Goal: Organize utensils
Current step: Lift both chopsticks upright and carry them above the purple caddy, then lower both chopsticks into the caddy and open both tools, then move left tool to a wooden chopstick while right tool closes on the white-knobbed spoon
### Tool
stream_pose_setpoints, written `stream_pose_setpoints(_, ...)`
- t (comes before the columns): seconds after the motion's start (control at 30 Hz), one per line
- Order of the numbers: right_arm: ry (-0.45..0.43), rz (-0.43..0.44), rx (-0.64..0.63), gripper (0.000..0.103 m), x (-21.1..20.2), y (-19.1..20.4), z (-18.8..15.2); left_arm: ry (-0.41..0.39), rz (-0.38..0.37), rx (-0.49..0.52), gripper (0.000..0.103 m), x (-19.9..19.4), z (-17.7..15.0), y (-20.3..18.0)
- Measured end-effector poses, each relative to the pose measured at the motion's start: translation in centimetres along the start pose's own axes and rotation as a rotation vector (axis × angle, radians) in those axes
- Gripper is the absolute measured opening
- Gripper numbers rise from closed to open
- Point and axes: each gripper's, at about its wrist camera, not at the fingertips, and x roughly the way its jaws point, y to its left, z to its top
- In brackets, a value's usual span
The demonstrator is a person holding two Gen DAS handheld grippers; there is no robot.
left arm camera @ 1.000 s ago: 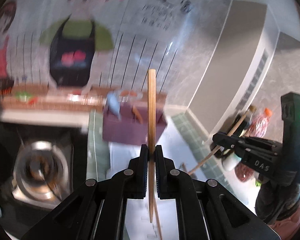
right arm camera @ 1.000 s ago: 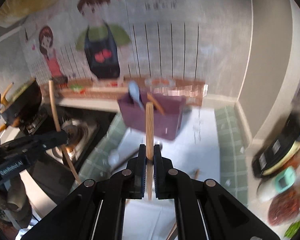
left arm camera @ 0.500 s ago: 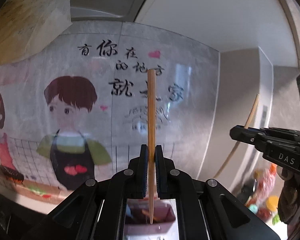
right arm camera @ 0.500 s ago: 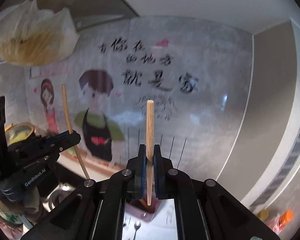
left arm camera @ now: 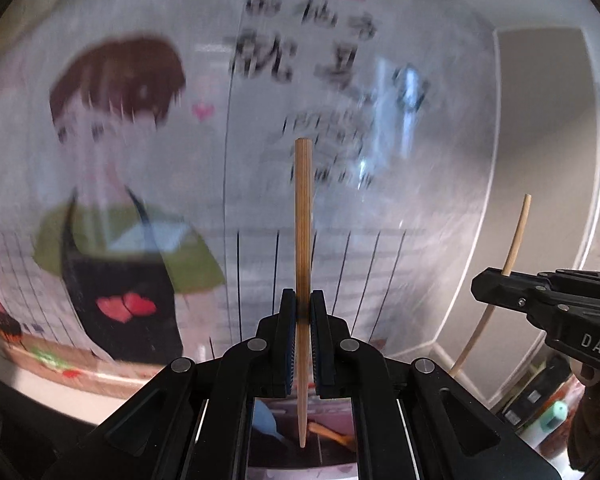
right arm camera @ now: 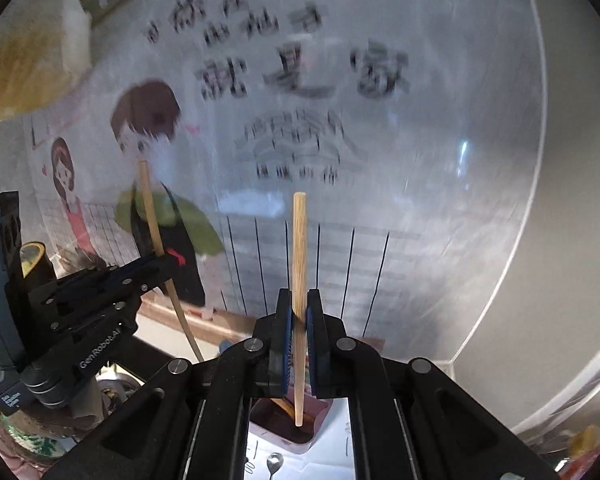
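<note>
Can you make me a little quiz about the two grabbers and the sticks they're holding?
1. True or false: the left gripper is shut on a wooden chopstick that stands almost upright.
2. What sits below the tip of the right gripper's chopstick? A) a frying pan B) a purple utensil holder C) a cup
3. Fill in: on the white surface near that holder lies a small metal ____.

Key: 1 true. 2 B. 3 spoon.
</note>
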Motion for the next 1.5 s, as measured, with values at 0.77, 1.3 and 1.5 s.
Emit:
stream_pose_setpoints(0.77,0.303,0.048,0.054,0.057,12.8,-1.1,-8.9,0.28,-0.01,-0.127,0.065,8.8,-8.6,3.7)
stream_pose_setpoints(1.3,0.231,-0.079,-0.041,0.089,1.2,-1.1,-14.2,0.328,0.081,-0.064,0.075,-3.7,-14.5,0.7)
stream_pose_setpoints(1.5,0.274,-0.106,-0.02,0.097,-1.3,-2.0,-18.3,0.392,0.074,-0.081,0.075,-6.7,-18.8,0.0)
